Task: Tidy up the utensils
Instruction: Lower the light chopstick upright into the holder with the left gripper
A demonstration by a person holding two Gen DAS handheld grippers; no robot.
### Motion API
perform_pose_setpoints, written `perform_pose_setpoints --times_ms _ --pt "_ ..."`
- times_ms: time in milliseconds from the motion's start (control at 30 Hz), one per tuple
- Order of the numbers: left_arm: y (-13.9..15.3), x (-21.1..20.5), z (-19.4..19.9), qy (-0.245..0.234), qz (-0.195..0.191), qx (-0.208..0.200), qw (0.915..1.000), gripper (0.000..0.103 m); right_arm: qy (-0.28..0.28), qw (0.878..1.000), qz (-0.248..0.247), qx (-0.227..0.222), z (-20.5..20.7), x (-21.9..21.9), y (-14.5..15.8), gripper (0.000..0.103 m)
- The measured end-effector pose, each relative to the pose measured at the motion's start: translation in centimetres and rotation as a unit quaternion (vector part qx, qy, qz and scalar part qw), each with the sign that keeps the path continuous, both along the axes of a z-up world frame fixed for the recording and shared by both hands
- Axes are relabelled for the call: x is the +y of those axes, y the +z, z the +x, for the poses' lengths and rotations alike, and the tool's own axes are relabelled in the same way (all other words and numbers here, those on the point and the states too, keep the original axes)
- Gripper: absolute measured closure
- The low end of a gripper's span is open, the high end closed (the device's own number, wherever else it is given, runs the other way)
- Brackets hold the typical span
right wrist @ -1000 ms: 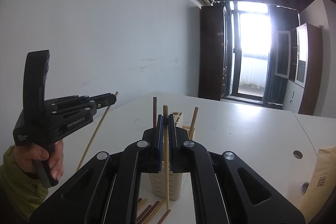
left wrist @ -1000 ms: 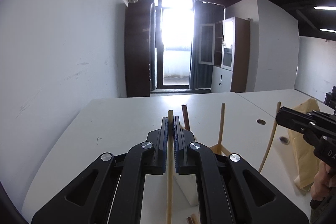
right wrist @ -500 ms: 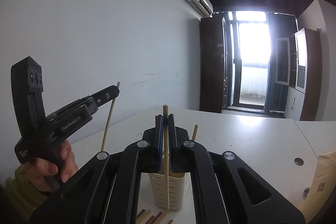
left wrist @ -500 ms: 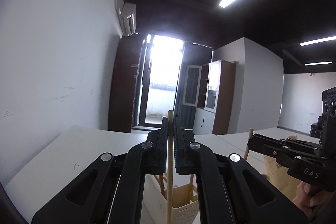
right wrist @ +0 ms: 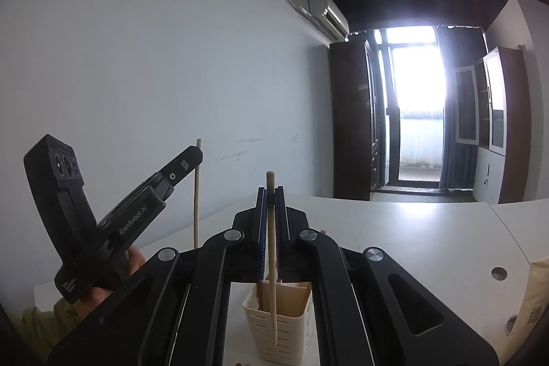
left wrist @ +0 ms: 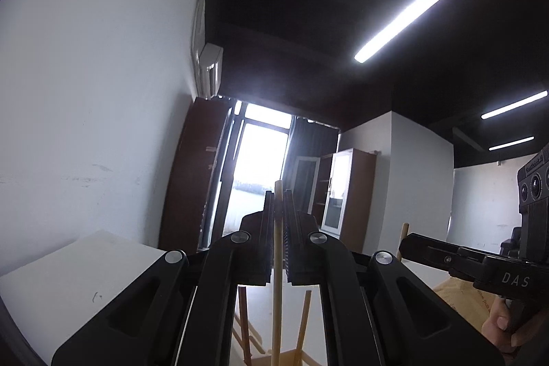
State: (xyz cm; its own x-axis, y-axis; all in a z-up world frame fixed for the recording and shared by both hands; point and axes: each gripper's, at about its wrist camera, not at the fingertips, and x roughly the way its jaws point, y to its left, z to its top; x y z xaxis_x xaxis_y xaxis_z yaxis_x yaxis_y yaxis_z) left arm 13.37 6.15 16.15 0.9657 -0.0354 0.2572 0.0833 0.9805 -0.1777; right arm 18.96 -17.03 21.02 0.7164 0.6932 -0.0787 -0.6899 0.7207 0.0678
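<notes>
Up close, the right gripper (right wrist: 270, 194) is clamped on a pale chopstick (right wrist: 271, 249) hanging upright before the cream slotted utensil holder (right wrist: 279, 328) on the white worktop (right wrist: 411, 228). Beside it, the left gripper (left wrist: 278, 198) pinches another light chopstick (left wrist: 277, 280) vertically above the holder. Beyond, a tan paper bag (right wrist: 535, 300) sits at the worktop's right edge.

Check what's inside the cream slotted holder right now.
In the cream holder, a dark brown stick and a tan piece stand upright. The right gripper covers their tops; the bottom is hidden.
</notes>
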Motion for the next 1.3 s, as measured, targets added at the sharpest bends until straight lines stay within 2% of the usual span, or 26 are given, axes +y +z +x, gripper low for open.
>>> perform_pose_setpoints --times_ms 167,267,500,733,1000,1300 --pt "-0.1 -0.7 0.7 -0.005 -0.005 -0.030 0.9995 0.099 0.004 0.999 0.031 -0.020 0.5 -0.3 0.3 0.098" --pt "-0.4 -1.2 1.6 0.001 0.001 -0.033 0.9994 0.099 -0.004 0.998 0.051 -0.033 0.9 -0.6 0.2 0.098" --pt "-1.1 -1.1 4.1 -0.002 -0.013 -0.031 0.9994 0.099 -0.020 0.998 0.065 -0.013 3.7 -0.6 -0.7 0.098" --pt "-1.8 -1.1 6.1 0.002 -0.012 -0.016 0.9998 0.099 -0.013 0.999 0.029 0.004 4.4 0.9 -2.2 0.098" --pt "-3.5 -0.7 7.2 0.002 -0.028 0.032 0.9991 0.099 -0.022 0.999 -0.011 0.047 5.0 2.0 -4.8 0.098" --pt "-5.2 -1.3 5.4 0.007 0.012 0.052 0.9985 0.098 -0.021 0.997 -0.042 0.060 3.8 2.5 -6.6 0.098"
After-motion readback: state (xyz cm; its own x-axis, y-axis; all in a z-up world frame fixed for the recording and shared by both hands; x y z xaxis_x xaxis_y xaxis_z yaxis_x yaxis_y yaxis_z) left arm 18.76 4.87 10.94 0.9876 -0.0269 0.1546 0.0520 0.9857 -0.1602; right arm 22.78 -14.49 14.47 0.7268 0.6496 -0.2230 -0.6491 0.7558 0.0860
